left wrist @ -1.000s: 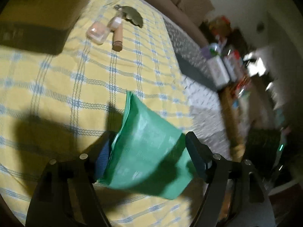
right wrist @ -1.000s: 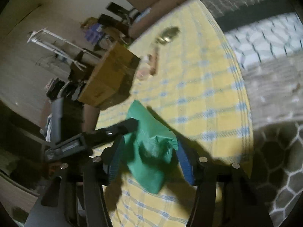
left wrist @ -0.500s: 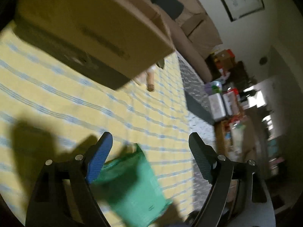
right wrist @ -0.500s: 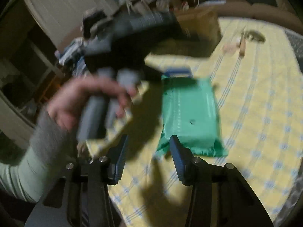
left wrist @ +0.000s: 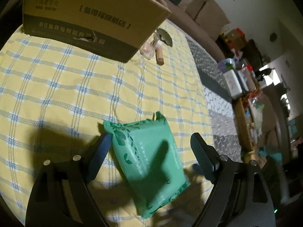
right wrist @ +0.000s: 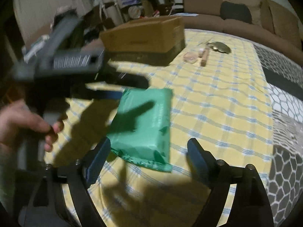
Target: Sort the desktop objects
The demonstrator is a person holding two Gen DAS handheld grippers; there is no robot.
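The green packet [left wrist: 149, 162] lies flat on the checked cloth [left wrist: 62, 94] near the table's near edge, its long axis running toward the cardboard box [left wrist: 89, 13]; the left gripper [left wrist: 149, 149], jaws just opening wide, straddles it, seemingly without pressing; the right gripper [right wrist: 148, 157], likewise spreading, hangs just short of its near end.

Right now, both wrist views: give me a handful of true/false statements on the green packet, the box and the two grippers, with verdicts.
1. The green packet lies on the checked cloth. True.
2. The right gripper is clamped on the packet. False: its jaws stand wide and have just been opening; the pads do not press it.
3. The cardboard box stands beyond the packet. True.
4. The packet is inside the box. False: it lies on the cloth outside.
5. The left gripper is shut. False: open, with the packet lying between its fingers.
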